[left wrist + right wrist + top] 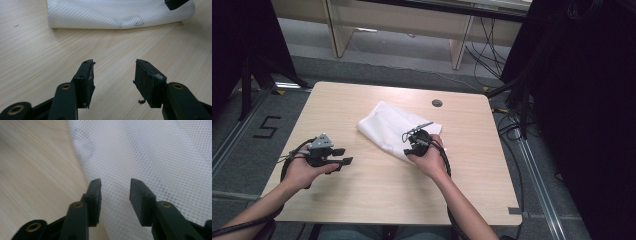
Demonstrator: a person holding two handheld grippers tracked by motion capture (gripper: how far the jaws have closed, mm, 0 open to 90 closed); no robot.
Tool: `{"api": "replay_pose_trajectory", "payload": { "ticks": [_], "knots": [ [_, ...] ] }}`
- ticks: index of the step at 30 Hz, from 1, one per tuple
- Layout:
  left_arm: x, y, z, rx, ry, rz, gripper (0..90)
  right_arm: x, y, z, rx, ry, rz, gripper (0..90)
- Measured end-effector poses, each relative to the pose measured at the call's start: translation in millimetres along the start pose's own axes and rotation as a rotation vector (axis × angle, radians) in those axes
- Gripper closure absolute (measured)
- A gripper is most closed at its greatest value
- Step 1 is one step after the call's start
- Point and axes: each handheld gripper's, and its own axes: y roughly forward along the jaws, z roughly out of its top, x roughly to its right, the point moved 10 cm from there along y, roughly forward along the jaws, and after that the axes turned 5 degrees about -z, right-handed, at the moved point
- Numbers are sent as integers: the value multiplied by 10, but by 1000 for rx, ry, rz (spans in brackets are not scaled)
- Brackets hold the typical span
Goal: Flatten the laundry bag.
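White mesh cloth [389,127] lies folded at the centre of the wooden table [377,190]. Over its lower right edge sits the right gripper [412,145], jaws spread with mesh between them, nothing pinched. Toward the frame's lower left, the left gripper [343,156] hovers apart from the cloth, jaws spread wide over bare wood.

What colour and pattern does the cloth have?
The folded mesh cloth is white with a fine honeycomb-hole pattern, clearest in the right gripper view.
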Motion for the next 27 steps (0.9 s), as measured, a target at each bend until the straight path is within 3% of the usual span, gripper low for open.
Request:
{"api": "replay_pose_trajectory", "payload": {
  "ticks": [2,3,6,9,10,13,19,23,25,27],
  "knots": [
    [2,4,-2,0,1,1,490,-15,10,-16,-16,3,1,579],
    [4,9,-2,-2,9,-2,488,1,75,-6,-4,-42,-14,542],
    [11,23,4,7,7,-2,485,-41,137,-1,-12,-59,-13,512],
    [13,20,-10,-7,13,-5,484,-75,178,27,-1,-69,-23,507],
    [5,12,-23,-19,24,-7,484,-74,204,44,9,-92,-28,507],
    [8,18,-18,-6,7,-6,483,-141,267,67,0,-112,-21,511],
    [4,21,-36,-16,9,-11,481,-185,379,46,-37,-147,-22,585],
    [8,38,-41,-9,-5,-11,480,-213,406,21,-47,-114,1,632],
    [4,43,-52,-18,-3,-13,480,-185,419,33,-28,-143,1,678],
    [4,51,-52,-17,-5,-9,479,-223,405,15,-39,-119,33,734]
  ]
}}
